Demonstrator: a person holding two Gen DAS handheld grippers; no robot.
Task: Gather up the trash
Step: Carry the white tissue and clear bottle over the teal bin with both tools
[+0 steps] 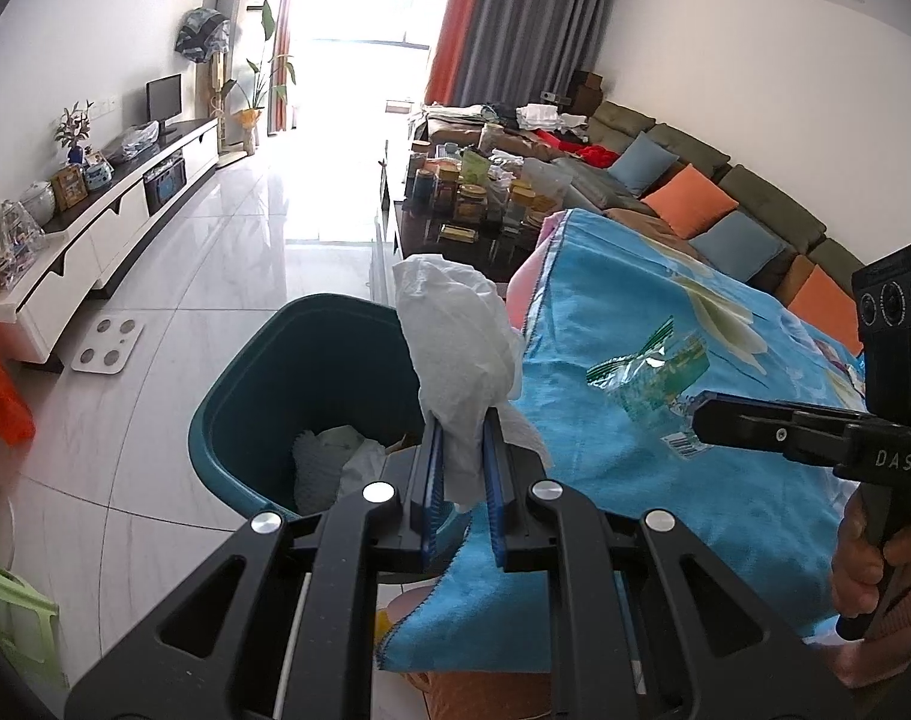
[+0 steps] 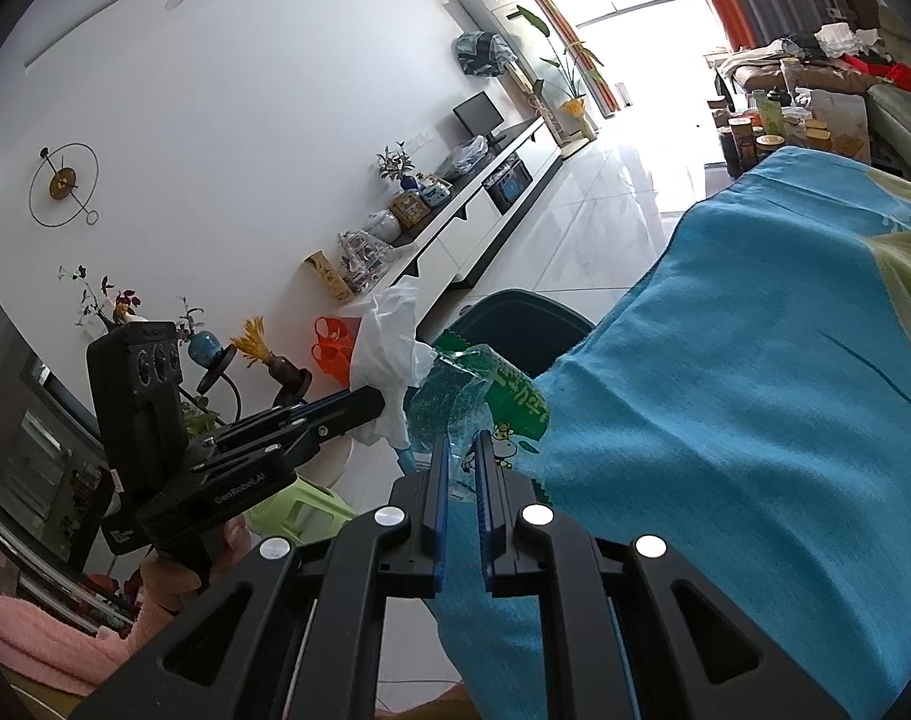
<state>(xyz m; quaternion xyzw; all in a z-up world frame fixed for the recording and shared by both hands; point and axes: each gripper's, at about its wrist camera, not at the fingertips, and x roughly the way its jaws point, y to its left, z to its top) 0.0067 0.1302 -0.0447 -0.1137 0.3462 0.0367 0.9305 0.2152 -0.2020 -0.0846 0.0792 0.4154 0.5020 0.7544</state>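
Tissue (image 1: 461, 354), crumpled and white, is clamped between the nearly closed pads of the left tool (image 1: 463, 420) and stands up from them, its long axis roughly upright. It is held at the near right rim of the teal bin (image 1: 257, 396), which stands on the floor just left of the blue cloth (image 1: 665, 480) draped over the table; white trash is already seen lying inside the bin. The bin's mouth lies down and to the left of the held tissue, so a short carry that way is judged to be needed before release. A green and clear wrapper (image 2: 485, 396) is pinched at its lower end in the nearly closed right tool (image 2: 463, 450) over the cloth's edge. From there the bin lies ahead and to the left, farther off than from the left tool.
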